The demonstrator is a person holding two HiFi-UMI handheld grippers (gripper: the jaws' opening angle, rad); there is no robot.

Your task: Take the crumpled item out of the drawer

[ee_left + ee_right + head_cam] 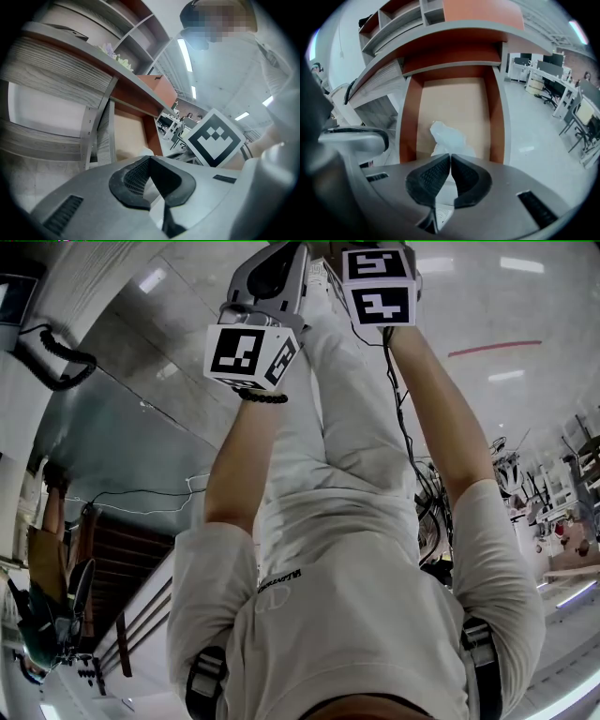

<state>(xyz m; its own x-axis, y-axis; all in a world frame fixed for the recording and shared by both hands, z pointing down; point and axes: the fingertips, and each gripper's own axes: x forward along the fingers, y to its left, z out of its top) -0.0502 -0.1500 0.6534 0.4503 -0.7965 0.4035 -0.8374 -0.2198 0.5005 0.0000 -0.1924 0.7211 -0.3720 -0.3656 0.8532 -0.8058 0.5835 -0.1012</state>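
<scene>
The drawer (408, 117) stands pulled out, with red-brown side walls and a tan floor. On that floor lies the crumpled white item (449, 137). My right gripper (450, 157) points steeply down into the drawer, its pads shut on the item's near edge; white material shows in the gap behind the pads. My left gripper (150, 160) is shut and empty, held beside the drawer (129, 138); a bit of the white item (146, 151) peeks past its tips. In the head view only the marker cubes (251, 352) (380, 287) and the arms show; the jaws are cut off.
A grey wood-grain desk top (382, 77) and shelves (393, 18) rise above the drawer. A grey desk leg (91, 131) stands left of it. Office desks and chairs (555, 89) fill the room to the right, across pale floor (534, 140).
</scene>
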